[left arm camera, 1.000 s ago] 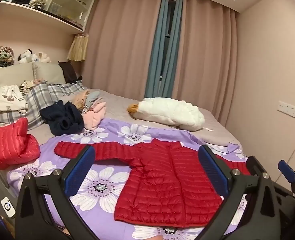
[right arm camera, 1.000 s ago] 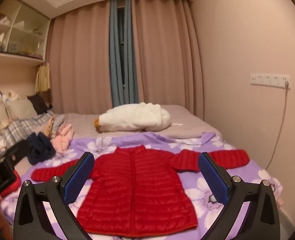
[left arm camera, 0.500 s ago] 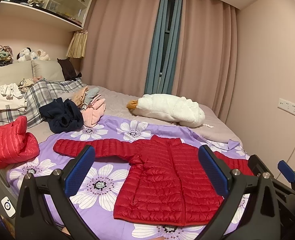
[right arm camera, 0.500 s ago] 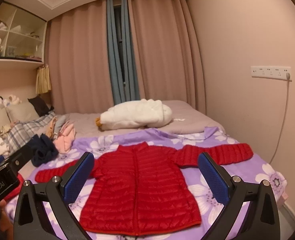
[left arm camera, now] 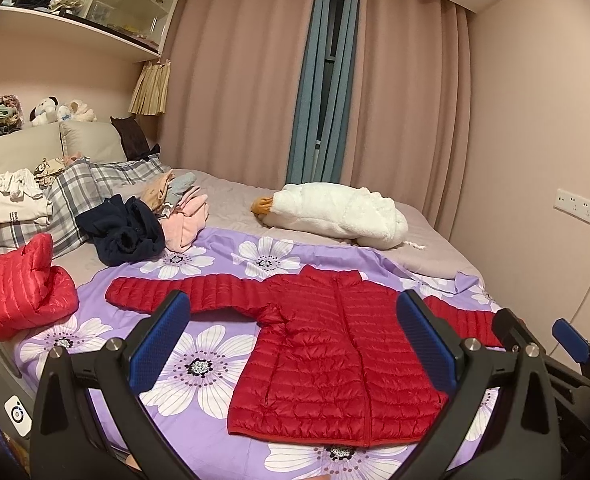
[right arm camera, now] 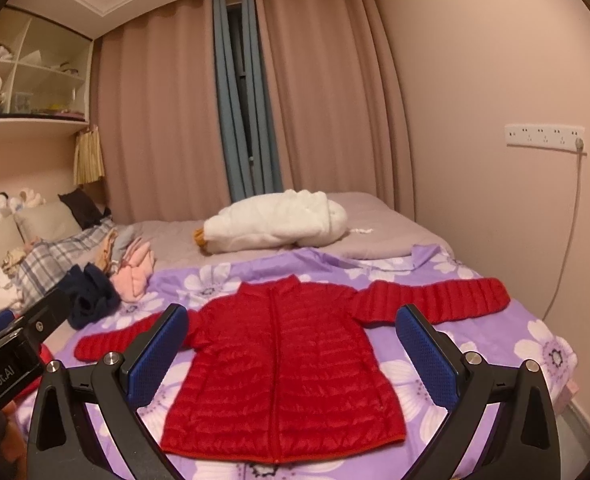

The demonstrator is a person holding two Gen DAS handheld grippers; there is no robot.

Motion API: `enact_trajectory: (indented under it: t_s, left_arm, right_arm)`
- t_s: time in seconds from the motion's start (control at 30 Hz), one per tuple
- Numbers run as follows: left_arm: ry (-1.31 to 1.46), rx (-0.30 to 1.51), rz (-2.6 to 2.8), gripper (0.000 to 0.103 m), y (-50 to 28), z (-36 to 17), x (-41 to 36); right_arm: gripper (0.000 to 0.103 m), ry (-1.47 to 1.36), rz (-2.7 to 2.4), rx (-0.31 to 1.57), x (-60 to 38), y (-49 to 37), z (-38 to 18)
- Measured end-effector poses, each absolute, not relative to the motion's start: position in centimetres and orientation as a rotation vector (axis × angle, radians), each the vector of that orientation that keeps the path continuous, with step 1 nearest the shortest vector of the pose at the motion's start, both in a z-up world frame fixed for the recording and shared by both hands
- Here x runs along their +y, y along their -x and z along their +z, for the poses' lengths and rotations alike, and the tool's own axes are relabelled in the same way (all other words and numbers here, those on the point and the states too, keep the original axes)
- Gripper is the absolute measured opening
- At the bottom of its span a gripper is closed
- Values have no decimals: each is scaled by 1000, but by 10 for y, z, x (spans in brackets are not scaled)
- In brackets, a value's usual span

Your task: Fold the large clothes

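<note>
The red puffy jacket [left arm camera: 335, 344] lies flat on the purple flower sheet [left arm camera: 199, 368], front side up, zipped shut, with both sleeves stretched out to the sides. It sits ahead of me and lower than my fingers, and I touch no part of it. My left gripper [left arm camera: 291, 344] hangs above the near edge of the bed, and its two blue pads stand far apart with nothing between them. Looking through it, I see the jacket's body in the gap, a bit to the right, and one long sleeve runs behind my left pad [left arm camera: 159, 340]. My right gripper [right arm camera: 291, 352] hangs the same way, spread wide and empty, and the jacket [right arm camera: 283, 372] fills the gap between its pads almost in the middle. From the right view the other sleeve reaches out past the right pad [right arm camera: 423, 348]. Both grippers point forward and a little down, side by side; I can see a bit of the right one at the far right edge of the left view. The jacket is shiny and soft, sewn in many thin rows like little pillows. My pads are blue and bumpy, on black arms with silver bolts. Farther back lie a white fluffy coat [left arm camera: 335, 216], a dark blue heap of clothes [left arm camera: 123, 236], some pink clothes [left arm camera: 183, 224], and another red puffy thing [left arm camera: 19, 288] bunched up at the left.
</note>
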State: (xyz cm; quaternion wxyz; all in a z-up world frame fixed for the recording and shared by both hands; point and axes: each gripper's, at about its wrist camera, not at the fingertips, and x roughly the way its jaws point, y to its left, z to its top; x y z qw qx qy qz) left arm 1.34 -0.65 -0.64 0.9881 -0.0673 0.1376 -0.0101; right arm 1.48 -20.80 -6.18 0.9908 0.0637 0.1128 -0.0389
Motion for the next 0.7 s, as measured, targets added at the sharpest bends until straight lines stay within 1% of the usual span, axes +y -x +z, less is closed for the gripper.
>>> enact_trajectory:
  t_s: [0.7]
  left_arm:
    - [129, 271, -2, 103, -13, -5, -8]
  right_arm:
    - [102, -126, -68, 228, -205, -9, -67]
